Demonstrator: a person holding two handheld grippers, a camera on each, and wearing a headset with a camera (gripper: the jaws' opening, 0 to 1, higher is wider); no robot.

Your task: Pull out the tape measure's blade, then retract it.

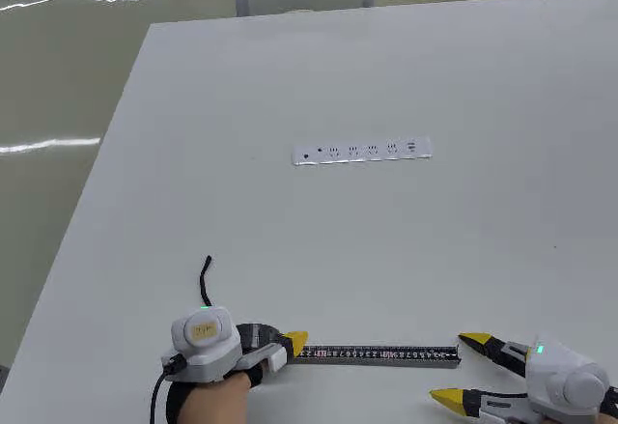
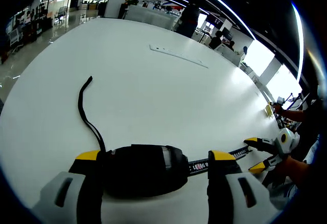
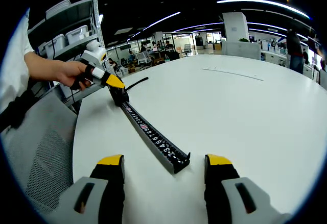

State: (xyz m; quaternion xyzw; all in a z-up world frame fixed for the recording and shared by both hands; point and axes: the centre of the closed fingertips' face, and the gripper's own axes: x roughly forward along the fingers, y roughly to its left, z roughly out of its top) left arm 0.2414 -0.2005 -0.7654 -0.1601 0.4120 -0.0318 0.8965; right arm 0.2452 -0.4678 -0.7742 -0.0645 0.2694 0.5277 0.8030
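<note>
Tape measure [image 2: 143,172] clamped in left gripper [image 2: 155,157] — right gripper [image 3: 164,160] agape near blade [image 3: 152,136].

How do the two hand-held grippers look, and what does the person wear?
Both the left gripper and the right gripper have white-grey bodies, black jaws with yellow tips, and a small green light. A black cable leaves the left one. The person's sleeve is white.

Left gripper [image 2: 154,156] and right gripper [image 3: 164,159]: pale grey-white bodies, black jaws capped in yellow. Tape measure case [image 2: 143,169]: glossy black. Blade [image 3: 153,138]: black, with white numerals and graduation marks and one small red mark. Strap [image 2: 84,106]: black. Table [image 1: 386,240]: plain white. Power strip [image 1: 361,151]: white, dotted with dark socket openings.
</note>
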